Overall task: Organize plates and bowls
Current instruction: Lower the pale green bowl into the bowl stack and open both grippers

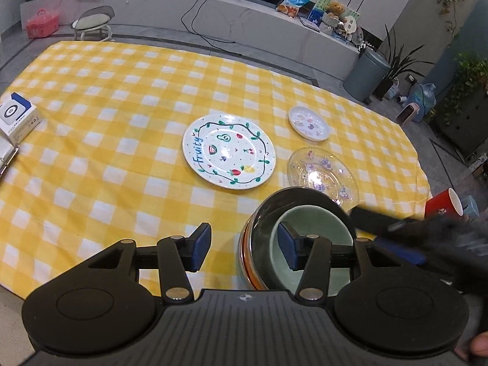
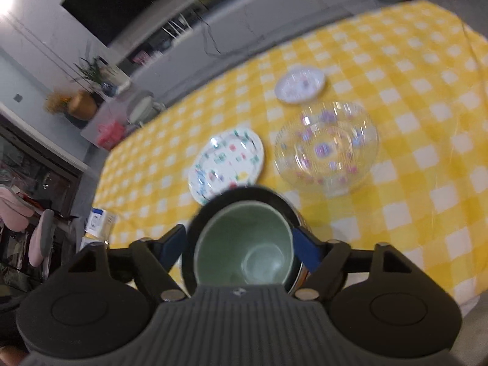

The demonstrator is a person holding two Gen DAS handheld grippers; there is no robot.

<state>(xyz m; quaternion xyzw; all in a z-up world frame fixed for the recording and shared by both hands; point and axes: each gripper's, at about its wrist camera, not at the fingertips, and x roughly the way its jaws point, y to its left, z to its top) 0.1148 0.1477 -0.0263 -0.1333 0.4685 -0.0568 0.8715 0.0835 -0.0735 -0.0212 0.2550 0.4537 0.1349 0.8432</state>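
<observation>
A green bowl (image 1: 308, 244) sits nested in a dark bowl with an orange-striped side (image 1: 253, 244) near the table's front edge. My left gripper (image 1: 244, 245) is open and empty beside the stack, its right finger over the green bowl. My right gripper (image 2: 241, 244) is open, its fingers on either side of the nested bowls (image 2: 244, 244); the view is blurred. A "Fruity" plate (image 1: 228, 151), a clear glass plate (image 1: 323, 174) and a small white plate (image 1: 308, 123) lie farther back; they also show in the right wrist view as the "Fruity" plate (image 2: 227, 164), the glass plate (image 2: 326, 148) and the small plate (image 2: 300, 87).
A yellow checked tablecloth (image 1: 122, 122) covers the table. A white and blue box (image 1: 16, 116) stands at the left edge. A red cup (image 1: 443, 206) is at the right edge. A stool (image 1: 93, 24) and a grey bin (image 1: 366, 73) stand beyond the table.
</observation>
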